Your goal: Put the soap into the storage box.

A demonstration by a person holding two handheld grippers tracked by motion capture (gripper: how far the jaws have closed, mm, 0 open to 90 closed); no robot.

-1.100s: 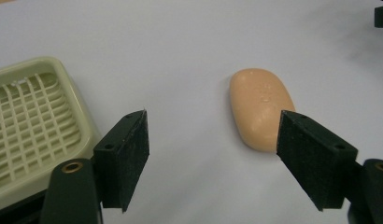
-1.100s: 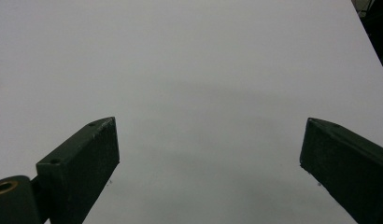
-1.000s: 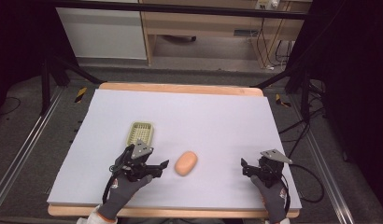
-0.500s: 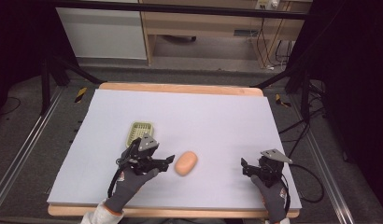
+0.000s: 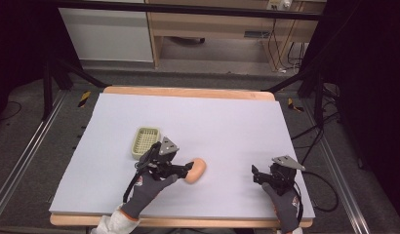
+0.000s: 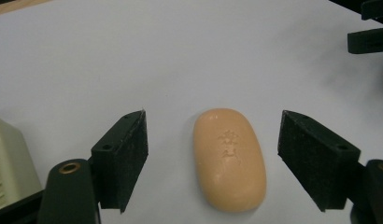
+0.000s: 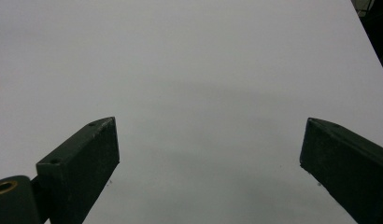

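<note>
left tongs [image 6: 212, 158] wide open around soap [image 6: 229, 158]

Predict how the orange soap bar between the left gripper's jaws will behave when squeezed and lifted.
The soap bar looks solid, so probably stiff. Its smooth rounded sides may slip from the left gripper. Lying flat on the table, it seems unlikely to roll.

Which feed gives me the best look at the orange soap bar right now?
The left gripper view: the soap bar lies large and sharp between the open jaws, touching neither, with its embossed mark visible. The high view shows it small, partly covered by the left gripper. The right gripper view looks across bare white table surface.
</note>
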